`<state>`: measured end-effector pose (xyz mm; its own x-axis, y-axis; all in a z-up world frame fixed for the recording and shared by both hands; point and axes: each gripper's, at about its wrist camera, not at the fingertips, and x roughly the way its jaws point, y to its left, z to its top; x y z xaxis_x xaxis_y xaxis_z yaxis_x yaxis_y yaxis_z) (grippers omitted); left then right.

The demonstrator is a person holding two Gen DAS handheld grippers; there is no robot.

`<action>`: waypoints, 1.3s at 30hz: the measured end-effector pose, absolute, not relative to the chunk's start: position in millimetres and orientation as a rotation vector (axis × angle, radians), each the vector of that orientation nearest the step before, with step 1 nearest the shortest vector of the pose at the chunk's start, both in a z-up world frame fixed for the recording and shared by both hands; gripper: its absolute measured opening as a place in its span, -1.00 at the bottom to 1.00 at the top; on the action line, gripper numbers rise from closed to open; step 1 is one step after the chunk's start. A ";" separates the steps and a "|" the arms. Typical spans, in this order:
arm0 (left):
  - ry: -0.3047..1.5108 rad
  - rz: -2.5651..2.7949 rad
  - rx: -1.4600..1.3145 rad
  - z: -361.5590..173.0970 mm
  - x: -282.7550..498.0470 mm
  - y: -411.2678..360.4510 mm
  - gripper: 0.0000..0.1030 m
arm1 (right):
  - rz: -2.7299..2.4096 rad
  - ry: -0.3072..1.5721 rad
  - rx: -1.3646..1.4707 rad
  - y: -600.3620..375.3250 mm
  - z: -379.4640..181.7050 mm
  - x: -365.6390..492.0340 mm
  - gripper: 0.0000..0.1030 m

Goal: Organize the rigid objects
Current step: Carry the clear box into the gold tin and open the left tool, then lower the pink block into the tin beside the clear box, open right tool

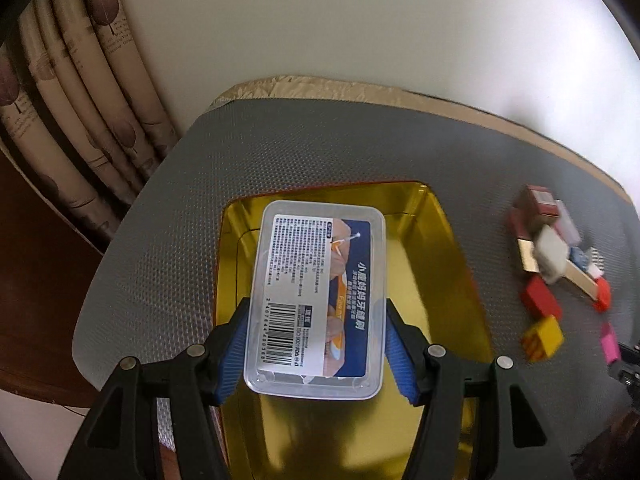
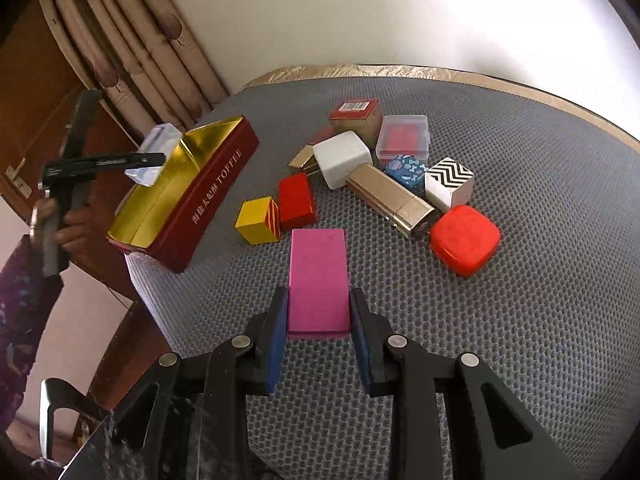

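1. Clear plastic box (image 1: 316, 300), labelled: clamped in the left gripper (image 1: 316, 354), held above the gold-lined toffee tin (image 1: 440, 256) at the worktop's (image 2: 520, 320) left edge.
2. Pink block (image 2: 318, 280): flat on the worktop near its front edge, right gripper (image 2: 319, 334) clamped on its sides.

Two black hand-held grippers: left gripper (image 1: 316, 344), right gripper (image 2: 319, 332). One red toffee tin with gold interior (image 2: 216, 188). One clear plastic box with printed label (image 1: 316, 300). One pink rectangular block (image 2: 318, 280). One yellow striped cube (image 2: 258, 220). One red rectangular block (image 2: 296, 200). One white rounded cube (image 2: 342, 158). Two gold rectangular cases (image 2: 388, 198) (image 2: 302, 160). One red rounded square case (image 2: 466, 240). One black-and-white zigzag cube (image 2: 448, 182). One blue patterned piece (image 2: 406, 172). One small clear box with red contents (image 2: 404, 142). One gold-sided box with a red barcode top (image 2: 356, 118).
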<state>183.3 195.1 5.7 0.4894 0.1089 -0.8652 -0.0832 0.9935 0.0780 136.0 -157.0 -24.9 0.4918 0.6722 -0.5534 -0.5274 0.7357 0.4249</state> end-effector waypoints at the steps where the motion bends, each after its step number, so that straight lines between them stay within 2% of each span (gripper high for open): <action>1: 1.060 0.125 0.030 1.9 188.1 198.3 0.21 | 0.738 0.765 0.214 -156.9 -24.5 136.9 -0.47; 12: 1.132 0.164 0.052 -35.6 215.6 214.0 0.21 | 0.746 0.785 0.245 -155.0 -26.7 141.6 -0.47; 25: 1.114 0.148 0.058 -22.9 216.8 215.8 0.24 | 0.757 0.789 0.244 -147.8 -25.2 138.9 -0.47; 32: 0.944 0.182 -0.013 28.0 164.8 208.8 0.24 | 0.796 0.755 0.250 -137.5 -0.1 139.8 -0.47; 39: 0.886 0.249 -0.165 52.5 76.7 205.4 0.24 | 0.908 0.676 0.208 -86.8 57.1 139.5 -0.47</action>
<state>76.7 205.4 52.5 0.6063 0.1465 -0.7816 -0.2823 0.9585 -0.0393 139.5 -86.8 57.1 0.4274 0.7832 -0.4517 -0.6573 0.6122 0.4395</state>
